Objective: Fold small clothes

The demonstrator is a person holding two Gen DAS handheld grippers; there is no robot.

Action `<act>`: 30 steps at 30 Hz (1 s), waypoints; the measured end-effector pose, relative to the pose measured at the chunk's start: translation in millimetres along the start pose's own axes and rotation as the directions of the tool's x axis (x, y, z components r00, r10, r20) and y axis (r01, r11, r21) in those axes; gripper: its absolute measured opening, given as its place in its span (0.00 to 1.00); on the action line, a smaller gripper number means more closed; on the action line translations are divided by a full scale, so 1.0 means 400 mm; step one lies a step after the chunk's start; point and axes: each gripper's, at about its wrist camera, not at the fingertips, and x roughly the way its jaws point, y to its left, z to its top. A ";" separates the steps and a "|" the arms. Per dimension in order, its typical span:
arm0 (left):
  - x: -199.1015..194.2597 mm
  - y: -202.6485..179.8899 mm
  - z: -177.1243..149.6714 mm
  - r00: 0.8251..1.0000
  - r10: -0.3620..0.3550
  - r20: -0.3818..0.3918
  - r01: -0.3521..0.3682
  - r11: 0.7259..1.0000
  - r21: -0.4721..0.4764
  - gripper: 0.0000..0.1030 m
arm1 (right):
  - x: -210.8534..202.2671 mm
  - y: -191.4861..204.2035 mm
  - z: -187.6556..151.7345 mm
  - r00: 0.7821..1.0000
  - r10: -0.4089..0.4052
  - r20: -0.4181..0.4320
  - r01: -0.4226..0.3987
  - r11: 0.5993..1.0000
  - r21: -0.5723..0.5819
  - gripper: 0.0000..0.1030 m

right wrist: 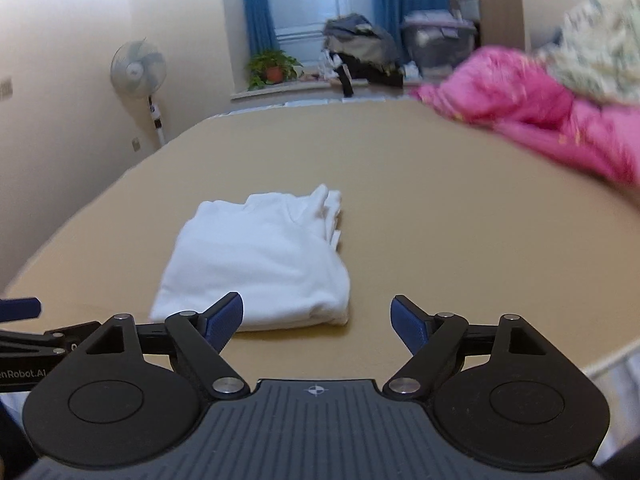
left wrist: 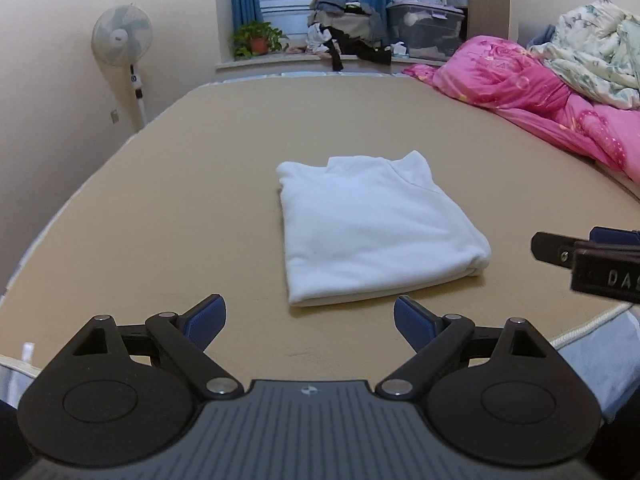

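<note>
A white garment (left wrist: 376, 228) lies folded into a flat rectangle on the tan mattress (left wrist: 200, 200), its collar at the far side. It also shows in the right wrist view (right wrist: 260, 260). My left gripper (left wrist: 310, 320) is open and empty, just in front of the garment's near edge and apart from it. My right gripper (right wrist: 316, 320) is open and empty, near the garment's near right corner. The right gripper's side shows in the left wrist view (left wrist: 592, 256), to the right of the garment. The right wrist view is blurred.
A pink quilt (left wrist: 540, 92) and a floral blanket (left wrist: 592, 52) are heaped at the right of the mattress. A standing fan (left wrist: 122, 36) is by the left wall. A potted plant (left wrist: 258, 38), a clothes pile (left wrist: 348, 24) and a storage box (left wrist: 428, 28) line the far sill.
</note>
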 end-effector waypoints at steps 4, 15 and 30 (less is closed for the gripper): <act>0.061 -0.003 0.017 1.000 0.003 -0.024 -0.004 0.999 -0.042 0.91 | 0.033 0.009 0.001 0.999 0.017 -0.034 -0.017 1.000 -0.005 0.83; 0.128 -0.001 0.019 0.997 0.010 -0.074 -0.015 0.998 -0.065 0.91 | 0.113 0.043 -0.003 0.995 0.044 -0.087 -0.044 0.999 0.002 0.83; 0.134 -0.001 0.018 0.998 0.019 -0.066 -0.023 0.998 -0.061 0.91 | 0.128 0.066 -0.002 0.995 0.044 -0.087 -0.044 0.999 0.002 0.83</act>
